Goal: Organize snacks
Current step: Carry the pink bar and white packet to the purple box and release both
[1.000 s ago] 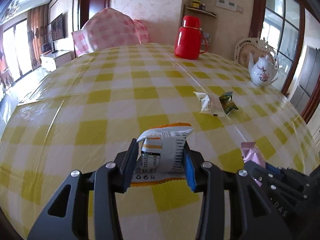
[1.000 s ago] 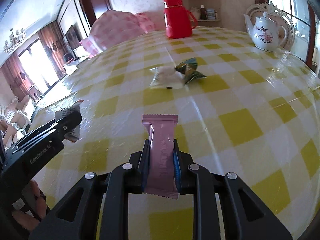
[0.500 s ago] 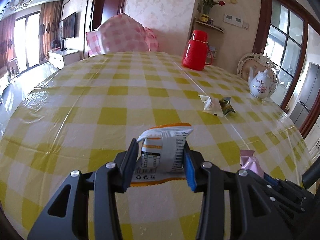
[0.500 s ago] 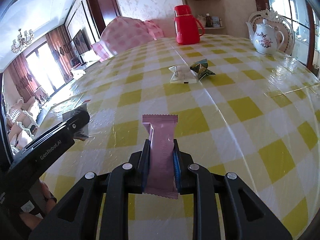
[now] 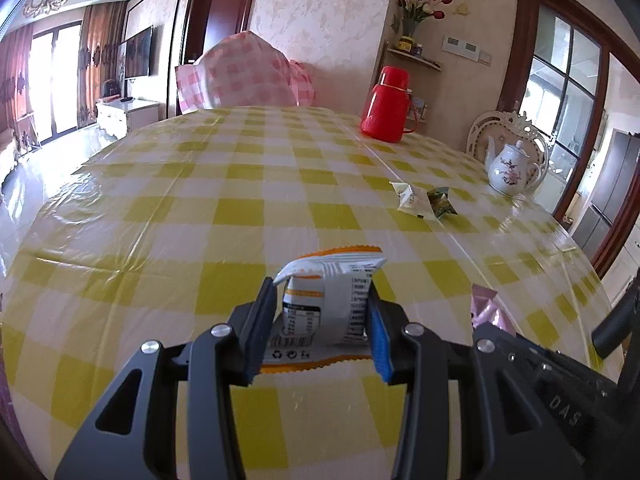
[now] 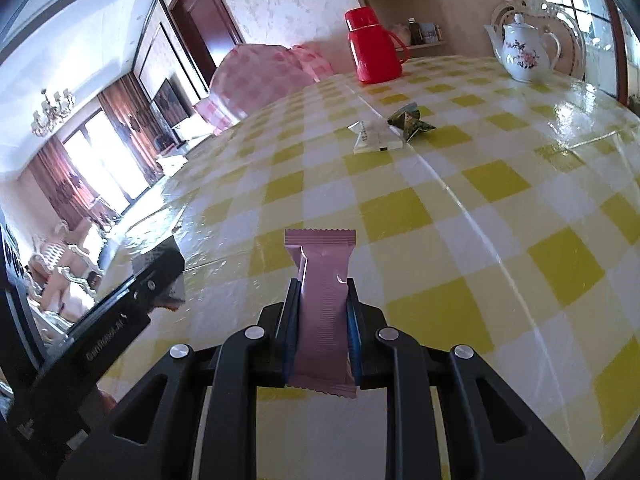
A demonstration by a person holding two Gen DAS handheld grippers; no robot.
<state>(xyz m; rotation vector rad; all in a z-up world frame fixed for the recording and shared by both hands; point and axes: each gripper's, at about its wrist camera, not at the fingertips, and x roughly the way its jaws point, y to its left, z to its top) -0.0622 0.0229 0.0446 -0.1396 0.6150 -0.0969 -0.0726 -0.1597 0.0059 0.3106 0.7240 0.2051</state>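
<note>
My left gripper [image 5: 322, 320] is shut on a white and orange snack packet [image 5: 326, 304] and holds it above the yellow checked table [image 5: 200, 216]. My right gripper [image 6: 322, 312] is shut on a pink snack bar [image 6: 322, 280], also held above the table; the bar's end shows in the left wrist view [image 5: 486, 312]. A white packet [image 5: 412, 200] and a green packet [image 5: 440, 202] lie side by side, touching, on the table ahead; they also show in the right wrist view, the white packet [image 6: 372, 138] left of the green packet [image 6: 410, 122].
A red thermos [image 5: 386, 106] stands at the table's far side, and a white flowered teapot [image 5: 510, 168] at the far right. A pink checked cushion [image 5: 244, 74] sits behind the table. The left gripper's body [image 6: 100, 340] shows at the left of the right wrist view.
Both grippers have risen and pulled back from the table with their packets still held. The white and green packets look farther away.
</note>
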